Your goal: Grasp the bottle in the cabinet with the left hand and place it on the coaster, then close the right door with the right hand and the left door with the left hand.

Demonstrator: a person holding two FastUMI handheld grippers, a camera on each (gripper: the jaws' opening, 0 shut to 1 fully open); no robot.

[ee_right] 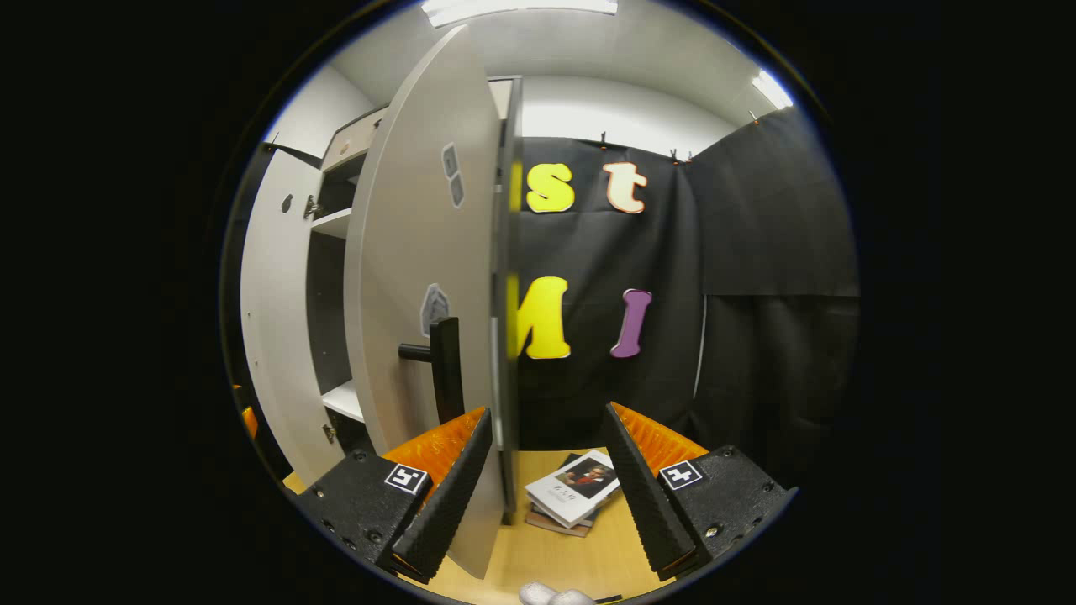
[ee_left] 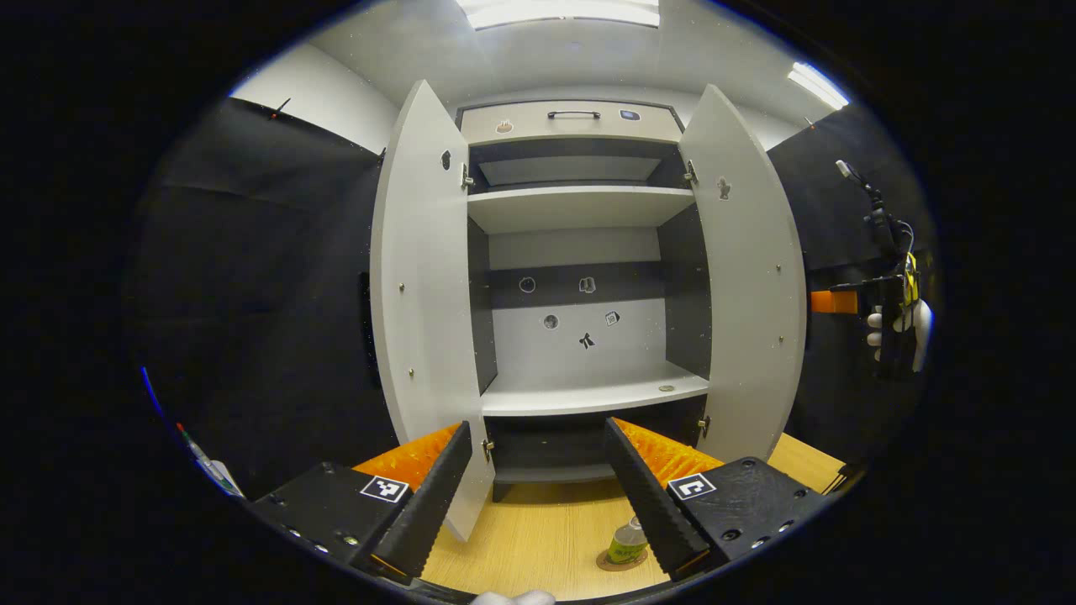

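Cabinet (ee_left: 580, 210): standing with both doors wide open; its shelves are holding no bottle.
Bottle (ee_left: 628, 542): sitting on the coaster (ee_left: 612, 563), on the table in front of the cabinet.
Left claw (ee_left: 538, 496): fingers are staying apart, holding nothing, facing the cabinet.
Right claw (ee_right: 546, 487): fingers are apart around the right door's (ee_right: 420, 277) edge, not squeezing it.
Books (ee_right: 576, 496): lying on the table beside the cabinet.

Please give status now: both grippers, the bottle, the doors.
Left gripper open, empty. Right gripper open at right door edge. Bottle on coaster. Both doors open, left door too.
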